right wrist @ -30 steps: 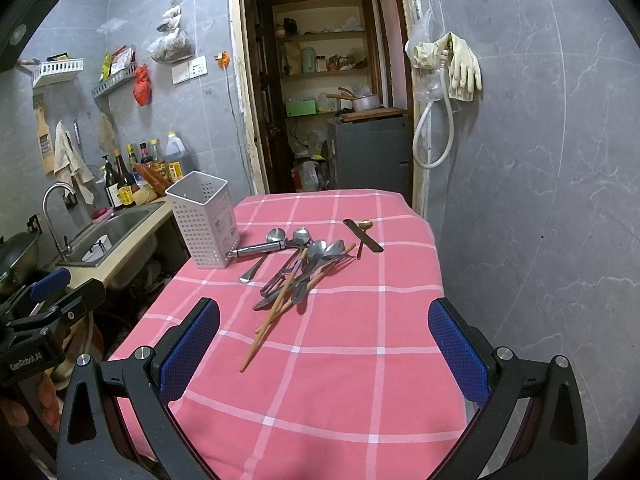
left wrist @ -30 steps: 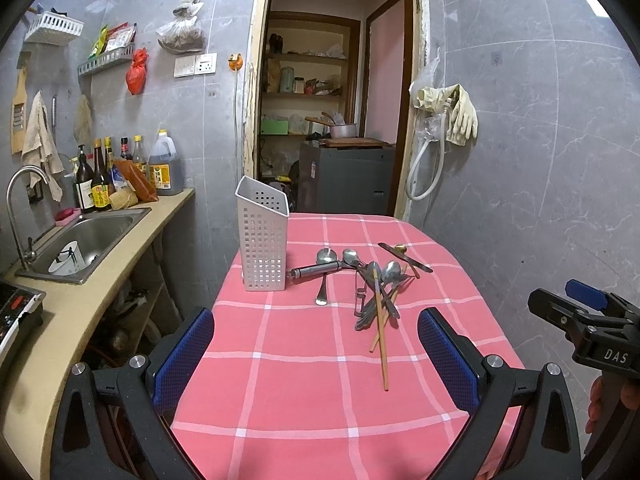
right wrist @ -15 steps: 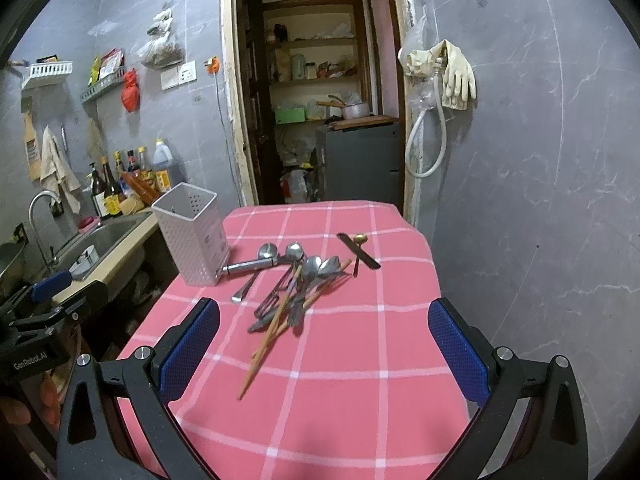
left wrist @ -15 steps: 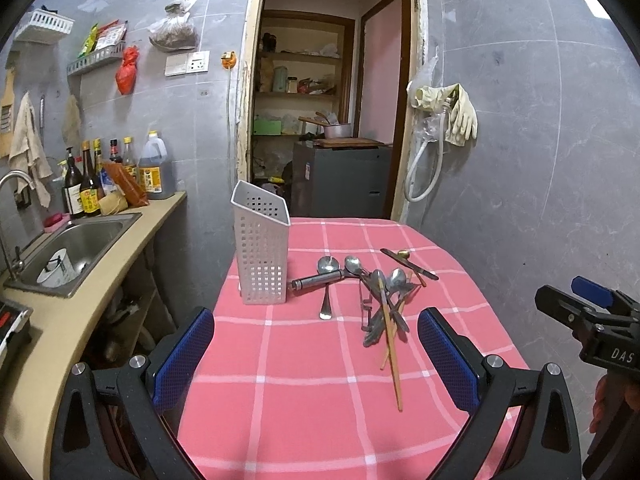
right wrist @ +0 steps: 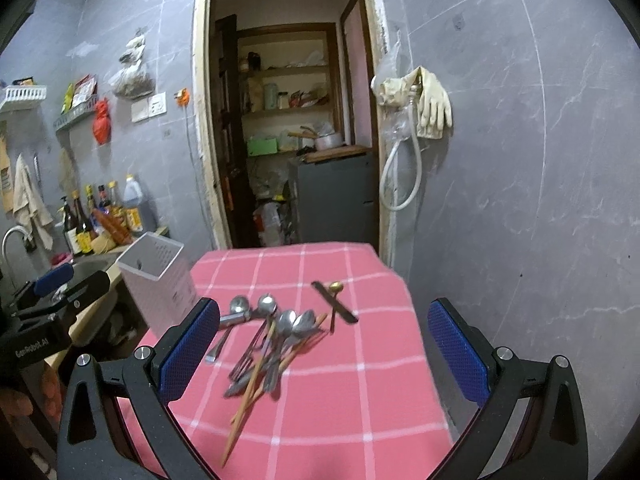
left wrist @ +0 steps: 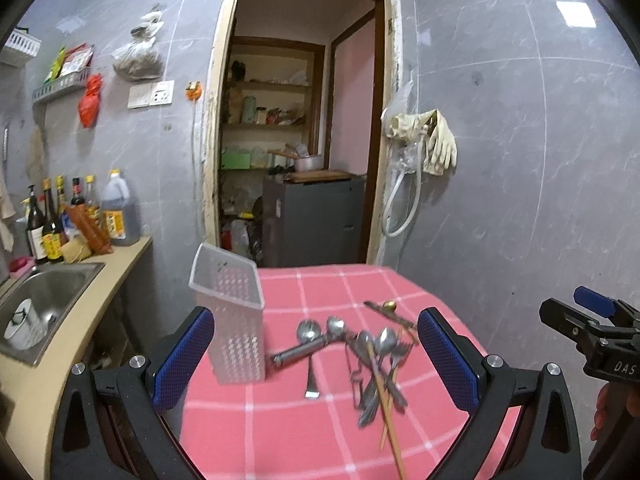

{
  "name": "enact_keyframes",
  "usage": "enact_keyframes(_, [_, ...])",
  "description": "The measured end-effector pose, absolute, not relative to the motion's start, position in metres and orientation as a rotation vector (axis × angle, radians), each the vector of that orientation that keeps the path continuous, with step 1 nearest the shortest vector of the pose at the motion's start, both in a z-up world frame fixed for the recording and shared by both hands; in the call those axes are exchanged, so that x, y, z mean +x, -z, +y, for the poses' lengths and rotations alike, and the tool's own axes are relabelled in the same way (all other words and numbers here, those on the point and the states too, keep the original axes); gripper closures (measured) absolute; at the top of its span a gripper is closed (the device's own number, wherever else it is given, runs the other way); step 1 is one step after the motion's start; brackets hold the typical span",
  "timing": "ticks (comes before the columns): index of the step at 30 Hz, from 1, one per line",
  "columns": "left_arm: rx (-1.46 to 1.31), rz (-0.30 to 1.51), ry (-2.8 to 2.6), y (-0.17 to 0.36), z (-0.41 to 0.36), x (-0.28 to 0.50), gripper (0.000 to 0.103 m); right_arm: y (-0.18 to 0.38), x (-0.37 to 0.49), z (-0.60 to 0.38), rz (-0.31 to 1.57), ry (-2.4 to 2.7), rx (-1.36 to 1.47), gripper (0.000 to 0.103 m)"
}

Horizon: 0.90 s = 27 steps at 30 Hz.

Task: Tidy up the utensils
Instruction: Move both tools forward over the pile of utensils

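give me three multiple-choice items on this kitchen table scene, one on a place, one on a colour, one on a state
1. Where does the white perforated plastic utensil holder stand?
A. on the table, left of the pile of loose metal utensils
B. in the sink
C. on the pantry shelf

2. What colour is the checked tablecloth?
A. green
B. pink-red
C. yellow

3. What state are the left gripper and right gripper in?
A. both open, holding nothing
B. both shut on spoons
C. one shut on chopsticks

Key: 1 A, it stands on the cloth beside the pile; 2 B, the cloth is pink-red with white lines; 3 A, the blue pads stand wide apart.
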<state>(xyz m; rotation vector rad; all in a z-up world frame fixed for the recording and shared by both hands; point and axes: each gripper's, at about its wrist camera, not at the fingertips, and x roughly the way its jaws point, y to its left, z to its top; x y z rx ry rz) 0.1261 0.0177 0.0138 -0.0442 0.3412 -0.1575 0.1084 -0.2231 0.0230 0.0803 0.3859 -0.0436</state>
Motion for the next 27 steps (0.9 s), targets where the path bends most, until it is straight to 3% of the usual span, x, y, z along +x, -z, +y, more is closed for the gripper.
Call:
enact_keyframes(13, [-0.072, 0.343, 0.175, -0.018, -0.012, 0.190, 0.000, -0.031, 0.181, -0.256, 0.387, 0.026, 0.072, 0.001])
enact_keyframes(27, [-0.047, 0.385, 0.130, 0.002, -0.048, 0.264, 0.000, 0.002, 0.277, -0.285, 0.436, -0.047, 0.063, 0.001])
